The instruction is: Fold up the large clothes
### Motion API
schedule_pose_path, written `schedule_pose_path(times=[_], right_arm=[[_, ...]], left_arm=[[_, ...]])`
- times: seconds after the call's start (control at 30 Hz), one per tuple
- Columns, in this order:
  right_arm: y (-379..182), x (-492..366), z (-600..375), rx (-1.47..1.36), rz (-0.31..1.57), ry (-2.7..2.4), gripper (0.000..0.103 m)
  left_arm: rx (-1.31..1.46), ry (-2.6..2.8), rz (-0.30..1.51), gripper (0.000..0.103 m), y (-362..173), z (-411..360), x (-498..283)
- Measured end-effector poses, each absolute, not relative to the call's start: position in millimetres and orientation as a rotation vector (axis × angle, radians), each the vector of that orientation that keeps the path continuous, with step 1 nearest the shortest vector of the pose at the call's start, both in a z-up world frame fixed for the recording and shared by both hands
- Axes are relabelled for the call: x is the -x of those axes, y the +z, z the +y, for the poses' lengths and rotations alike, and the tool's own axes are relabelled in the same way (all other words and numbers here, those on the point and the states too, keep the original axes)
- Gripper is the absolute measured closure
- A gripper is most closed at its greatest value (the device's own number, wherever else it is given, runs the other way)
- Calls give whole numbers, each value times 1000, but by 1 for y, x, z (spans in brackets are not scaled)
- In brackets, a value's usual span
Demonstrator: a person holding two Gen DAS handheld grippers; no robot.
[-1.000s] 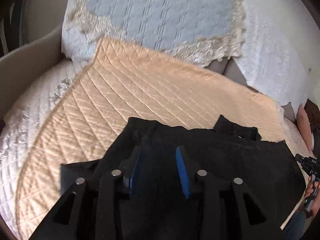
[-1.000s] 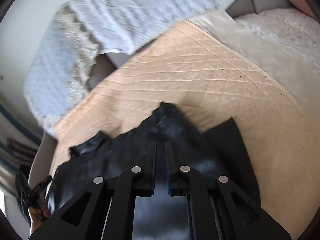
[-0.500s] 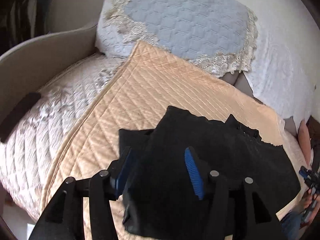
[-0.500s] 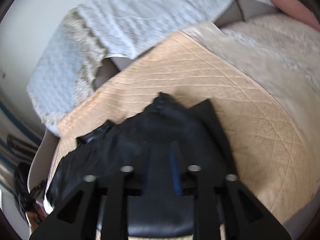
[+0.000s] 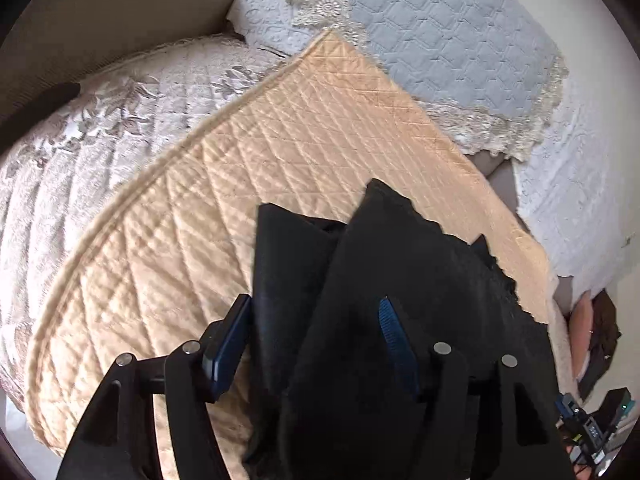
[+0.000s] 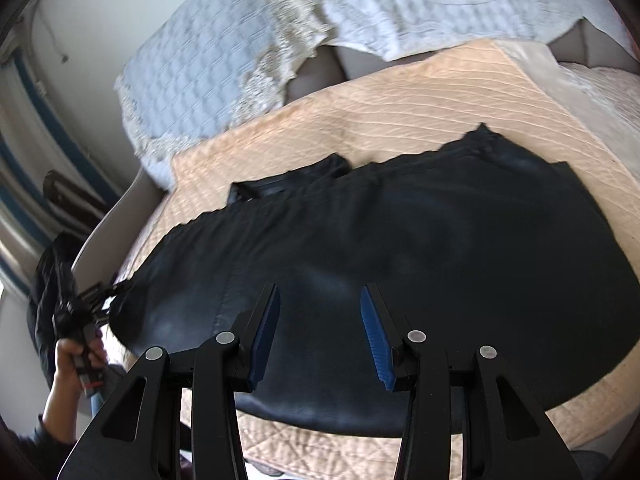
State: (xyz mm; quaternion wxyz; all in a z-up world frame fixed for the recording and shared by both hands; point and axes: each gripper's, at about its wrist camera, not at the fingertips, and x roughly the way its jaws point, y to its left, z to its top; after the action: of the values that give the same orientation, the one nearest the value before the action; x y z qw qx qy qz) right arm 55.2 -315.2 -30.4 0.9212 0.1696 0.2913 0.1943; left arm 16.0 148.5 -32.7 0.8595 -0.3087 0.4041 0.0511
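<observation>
Lying flat: black garment on the quilt

Lying spread on a peach diamond-quilted cover point(image 6: 420, 108), the large black cloth garment point(image 6: 400, 240) shows overlapping folded layers in the left wrist view. Left tongs point(image 5: 314, 340) are opening, cloth beneath the gap, pads not pressing it. Right tongs point(image 6: 320, 332) stand spread above the garment, pinching nothing. Pale blue lace-edged quilted bedding point(image 5: 440, 40) lies beyond.

Both wrist cameras look down close along their fingers; both views share the black garment point(image 5: 400, 280) point(image 6: 400, 232) on the peach quilt point(image 5: 240, 184) point(image 6: 400, 112).
</observation>
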Motion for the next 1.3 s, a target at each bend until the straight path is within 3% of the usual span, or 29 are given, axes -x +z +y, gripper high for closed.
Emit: schedule_pose_path(times=[0.23,0.43,0.5,0.57,0.77,1.0,1.13,1.3], right_arm=[[-35,-46,-313,-347,610,416,59],[-38,-46,-310,-348,612,409,59],[-39,-44,-307,-330,612,405,59],[-39,-43,-305,-318,613,412,59],[-36,-38,-305,-320,584,431,59],[-36,-33,-315,-357,552,433,59],[-41,-29,-325,-381,555,418,59],[-54,-27,-339,-425,591,403,59]], left_arm=[[658,47,866,38,-38,131,-2],[508,115,927,70,-34,122,-14],[481,99,924,85,-27,123,-14],[473,56,909,88,-16,124,-12],[471,-138,805,91,50,101,-10],[424,-393,750,93,112,9,-38],[368,-514,814,93,96,-63,-58],[312,-554,1013,92,12,-132,-88]])
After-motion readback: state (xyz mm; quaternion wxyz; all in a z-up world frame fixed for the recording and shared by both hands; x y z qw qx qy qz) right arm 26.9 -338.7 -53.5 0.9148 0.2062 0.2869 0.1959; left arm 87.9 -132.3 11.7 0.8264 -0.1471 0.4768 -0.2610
